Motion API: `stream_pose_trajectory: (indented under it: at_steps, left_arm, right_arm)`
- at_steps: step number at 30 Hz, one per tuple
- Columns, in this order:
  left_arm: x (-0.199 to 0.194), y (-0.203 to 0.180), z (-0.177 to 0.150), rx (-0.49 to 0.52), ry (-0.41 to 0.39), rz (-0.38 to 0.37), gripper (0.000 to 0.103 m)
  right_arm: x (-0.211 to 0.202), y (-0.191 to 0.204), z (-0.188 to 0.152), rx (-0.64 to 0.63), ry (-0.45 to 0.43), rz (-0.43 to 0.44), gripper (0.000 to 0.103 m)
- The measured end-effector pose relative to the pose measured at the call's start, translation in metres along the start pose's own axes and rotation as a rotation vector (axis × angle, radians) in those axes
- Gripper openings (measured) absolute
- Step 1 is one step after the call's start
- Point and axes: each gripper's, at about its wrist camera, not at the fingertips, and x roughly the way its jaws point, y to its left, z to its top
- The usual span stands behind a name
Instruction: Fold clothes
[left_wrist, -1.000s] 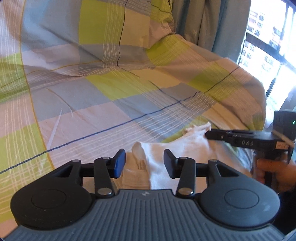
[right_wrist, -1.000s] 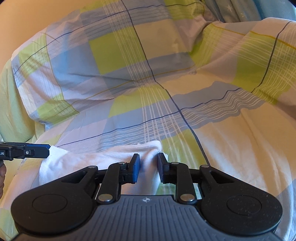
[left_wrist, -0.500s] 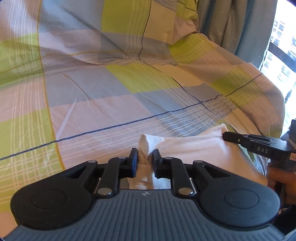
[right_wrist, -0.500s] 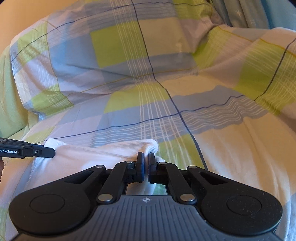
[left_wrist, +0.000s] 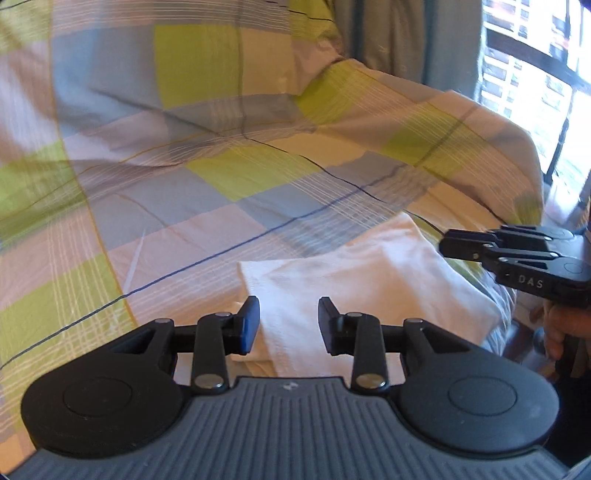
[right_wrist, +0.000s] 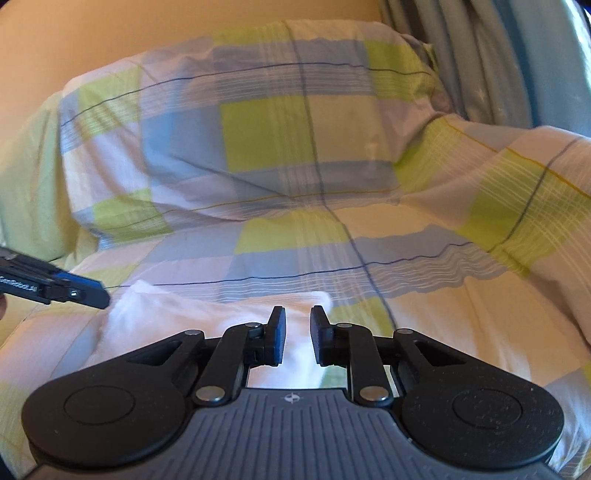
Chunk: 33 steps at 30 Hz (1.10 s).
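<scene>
Your left gripper (left_wrist: 288, 319) has just been opening: its jaws stand partly apart over the near edge of the white garment (left_wrist: 369, 280), pads clear of the cloth, nothing held. Your right gripper (right_wrist: 294, 334) has just been opening too, a narrower gap, with the garment (right_wrist: 207, 314) showing pale between the pads but not pinched. That reads as a let-go on both sides, so the fold can settle by its own weight instead of being dragged along.

From the left camera you see your right gripper (left_wrist: 509, 254) side-on at the garment's far right edge, your hand (left_wrist: 561, 325) wrapped round its handle. From the right camera the left gripper (right_wrist: 70, 290) pokes in over the garment's left corner. One tool at each end: that's how you keep a floppy piece square.

The garment is a soft white knit, folded to a rough rectangle, with a stitched hem running along its left side. It lies at the near edge of the bed, on the duvet (left_wrist: 221, 177), touching it all along. That duvet is thin crisp cotton in lime, grey-blue and cream checks crossed by fine dark lines, rumpled into soft ridges toward the back, so the garment has no perfectly flat footing. Grey curtain (left_wrist: 406, 33) hangs beyond the bed's far corner, bright window (left_wrist: 535, 74) beside it.

My read: this fold is laid, and another may be needed.
</scene>
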Motion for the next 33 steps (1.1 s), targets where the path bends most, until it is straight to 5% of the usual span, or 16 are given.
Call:
stream_pose_trajectory:
  at_steps: [4,6,11,14,19,23,33]
  left_arm:
    - [0.022,-0.021,-0.019,0.128,0.122,0.012,0.03]
    - [0.019,-0.015,-0.029,0.121,0.116,0.018,0.031]
    - [0.007,0.005,-0.037,0.069,0.13,0.054,0.035]
    - [-0.005,-0.011,-0.034,0.157,0.109,0.1,0.031]
    - [-0.014,-0.05,-0.033,0.232,0.088,0.025,0.031]
    - [0.006,-0.061,-0.047,0.212,0.161,-0.016,0.031]
    - [0.006,-0.051,-0.047,0.137,0.171,-0.023,0.032]
  right_arm:
    - [0.005,0.039,-0.013,-0.113,0.091,0.104,0.019]
    - [0.007,0.048,-0.024,-0.169,0.17,0.109,0.018]
    - [-0.022,0.036,-0.039,-0.125,0.184,0.039,0.017]
    - [-0.036,0.024,-0.045,-0.057,0.172,-0.013,0.016]
    - [-0.055,0.045,-0.046,-0.086,0.119,-0.039,0.025]
    - [-0.046,0.069,-0.047,-0.135,0.135,0.004,0.024]
    - [-0.04,0.051,-0.056,-0.066,0.262,-0.055,0.006]
